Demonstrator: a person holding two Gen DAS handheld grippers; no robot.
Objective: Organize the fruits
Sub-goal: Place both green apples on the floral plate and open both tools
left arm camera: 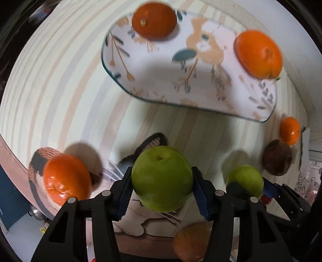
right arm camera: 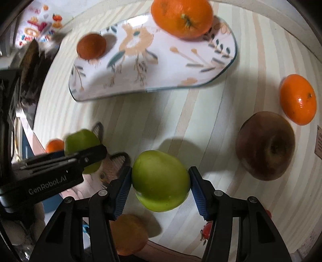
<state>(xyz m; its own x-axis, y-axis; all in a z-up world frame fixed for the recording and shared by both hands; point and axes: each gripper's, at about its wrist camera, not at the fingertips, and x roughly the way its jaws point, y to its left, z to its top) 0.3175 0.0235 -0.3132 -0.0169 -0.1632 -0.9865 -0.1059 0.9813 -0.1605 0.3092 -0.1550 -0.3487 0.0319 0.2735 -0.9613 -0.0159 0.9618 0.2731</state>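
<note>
My left gripper (left arm camera: 162,188) is shut on a green apple (left arm camera: 162,178) and holds it above the striped tabletop. My right gripper (right arm camera: 160,187) is shut on a second green apple (right arm camera: 160,180), also lifted; it shows in the left wrist view (left arm camera: 246,180) too. A floral plate (left arm camera: 181,66) lies ahead with two oranges on it, one at its far left (left arm camera: 154,20) and one at its right (left arm camera: 258,53). In the right wrist view the plate (right arm camera: 161,60) holds a large orange (right arm camera: 182,17) and a small one (right arm camera: 91,46).
An orange (left arm camera: 65,179) lies left near the table edge. A brown-red apple (right arm camera: 265,146) and an orange (right arm camera: 297,98) lie to the right. A pale orange fruit (right arm camera: 128,233) lies below my right gripper. A patterned mat (left arm camera: 149,217) lies under the grippers.
</note>
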